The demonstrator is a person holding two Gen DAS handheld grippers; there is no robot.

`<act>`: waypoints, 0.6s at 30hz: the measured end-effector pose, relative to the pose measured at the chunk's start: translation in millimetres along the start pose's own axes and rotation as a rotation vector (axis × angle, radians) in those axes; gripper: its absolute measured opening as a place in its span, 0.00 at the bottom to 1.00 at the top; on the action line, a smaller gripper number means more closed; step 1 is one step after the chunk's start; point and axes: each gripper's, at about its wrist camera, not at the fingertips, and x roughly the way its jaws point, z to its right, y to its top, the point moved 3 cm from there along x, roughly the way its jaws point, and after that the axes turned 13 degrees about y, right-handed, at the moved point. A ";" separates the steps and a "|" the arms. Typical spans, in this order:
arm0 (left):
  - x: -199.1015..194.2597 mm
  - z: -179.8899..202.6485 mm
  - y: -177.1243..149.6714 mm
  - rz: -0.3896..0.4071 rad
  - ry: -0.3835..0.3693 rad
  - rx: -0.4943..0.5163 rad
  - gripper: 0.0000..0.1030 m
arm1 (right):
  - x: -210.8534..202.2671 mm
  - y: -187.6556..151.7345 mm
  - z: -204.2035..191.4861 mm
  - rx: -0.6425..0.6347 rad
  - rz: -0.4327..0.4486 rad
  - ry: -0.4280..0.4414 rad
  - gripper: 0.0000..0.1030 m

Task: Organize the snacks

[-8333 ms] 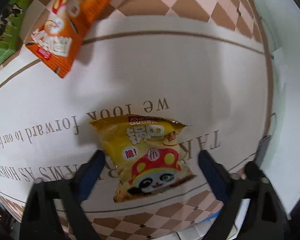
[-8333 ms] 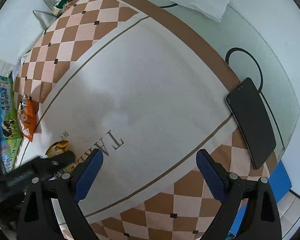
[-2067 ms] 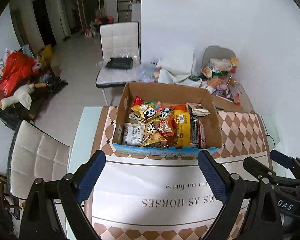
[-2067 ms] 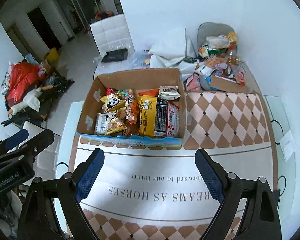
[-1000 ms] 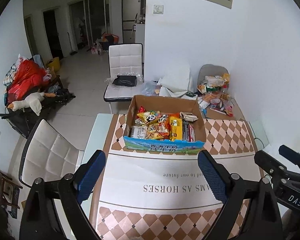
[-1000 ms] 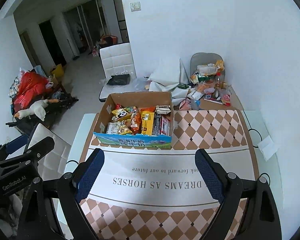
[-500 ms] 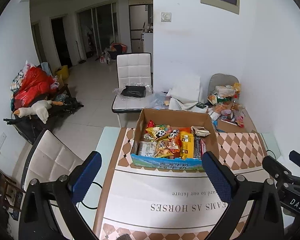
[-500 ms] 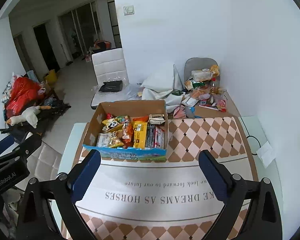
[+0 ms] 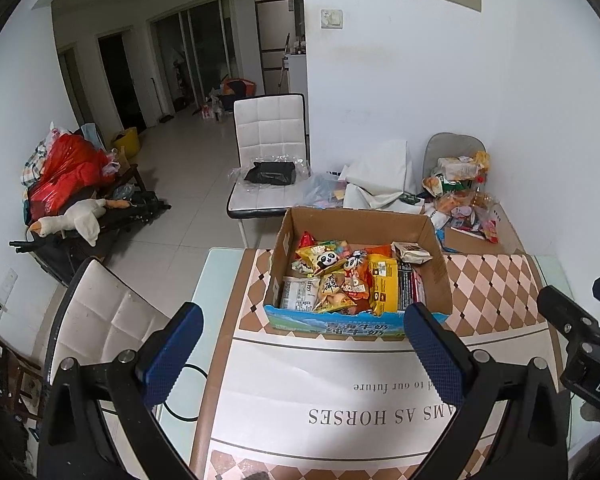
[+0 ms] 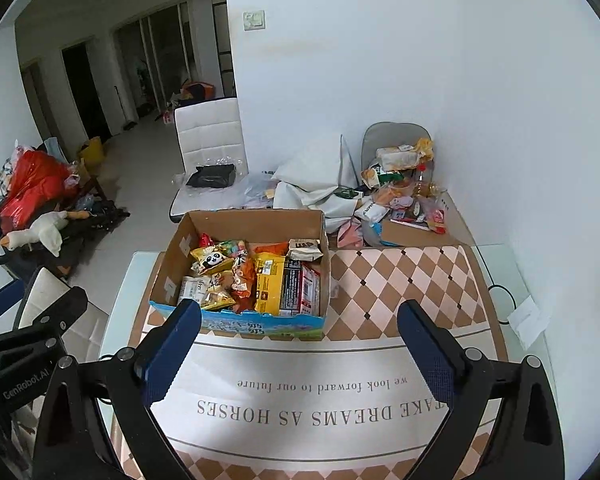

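A cardboard box (image 9: 360, 220) with a blue front stands on the far part of the table; it also shows in the right wrist view (image 10: 252, 216). It holds several snack packs, among them a yellow panda pack (image 9: 320, 258) (image 10: 212, 258) and an orange pack (image 9: 354, 278). My left gripper (image 9: 304, 348) is open and empty, held high above the table's near side. My right gripper (image 10: 300, 344) is open and empty at a similar height. Each gripper shows at the edge of the other's view.
The table carries a checked cloth with printed words (image 9: 352, 412). A pile of loose snacks and bags (image 9: 460, 196) lies behind the box by the wall. White chairs stand at the left (image 9: 108, 320) and beyond the table (image 9: 270, 136). A white paper (image 10: 528, 320) lies at the table's right edge.
Both grippers have risen and drawn back from the table, so the box looks smaller and farther. Earlier the yellow panda pack and orange pack lay on the cloth; they now lie in the box.
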 end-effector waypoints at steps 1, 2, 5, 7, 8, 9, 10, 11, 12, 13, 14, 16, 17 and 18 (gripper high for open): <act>0.9 0.1 -0.3 -0.001 -0.001 0.002 1.00 | 0.8 0.3 0.2 -0.002 0.002 -0.003 0.97; 1.4 -0.6 -0.8 -0.002 -0.003 0.003 1.00 | 0.1 0.6 -0.2 -0.003 0.003 -0.006 0.97; 1.9 -0.9 -1.0 -0.002 -0.004 0.004 1.00 | 0.0 1.0 -0.9 -0.005 0.004 -0.008 0.97; 3.3 -0.2 -1.2 -0.001 -0.007 0.005 1.00 | 0.0 0.5 -0.2 -0.004 0.004 -0.008 0.97; 3.4 -0.2 -1.2 0.000 -0.006 0.006 1.00 | 0.2 0.6 -0.3 -0.005 0.002 -0.009 0.97; 3.6 0.0 -1.0 -0.001 -0.007 0.006 1.00 | 0.6 0.9 -0.1 -0.003 0.000 -0.009 0.97; 3.5 0.1 -1.1 -0.002 -0.007 0.006 1.00 | 0.9 1.1 0.2 -0.002 -0.002 -0.010 0.97; 3.4 0.0 -1.2 -0.002 -0.006 0.007 1.00 | 0.9 1.1 0.4 0.000 -0.001 -0.012 0.97; 3.4 -0.2 -1.7 -0.003 -0.006 0.009 1.00 | 1.0 1.0 0.7 0.001 -0.002 -0.013 0.97; 3.2 -0.6 -2.0 -0.004 -0.006 0.010 1.00 | 0.8 0.7 0.7 0.002 -0.004 -0.015 0.97; 3.0 -0.1 -1.1 -0.002 -0.008 0.014 1.00 | 1.3 0.4 1.4 0.004 -0.007 -0.015 0.97; 2.9 -0.5 -1.4 -0.003 -0.005 0.016 1.00 | 0.4 -0.6 1.6 0.009 -0.009 -0.015 0.97; 2.8 0.5 -1.2 -0.004 -0.007 0.012 1.00 | 0.3 -1.1 1.8 0.009 -0.010 -0.019 0.97; 2.9 0.6 -1.1 -0.004 -0.008 0.012 1.00 | -0.2 -1.5 1.6 0.009 -0.011 -0.021 0.97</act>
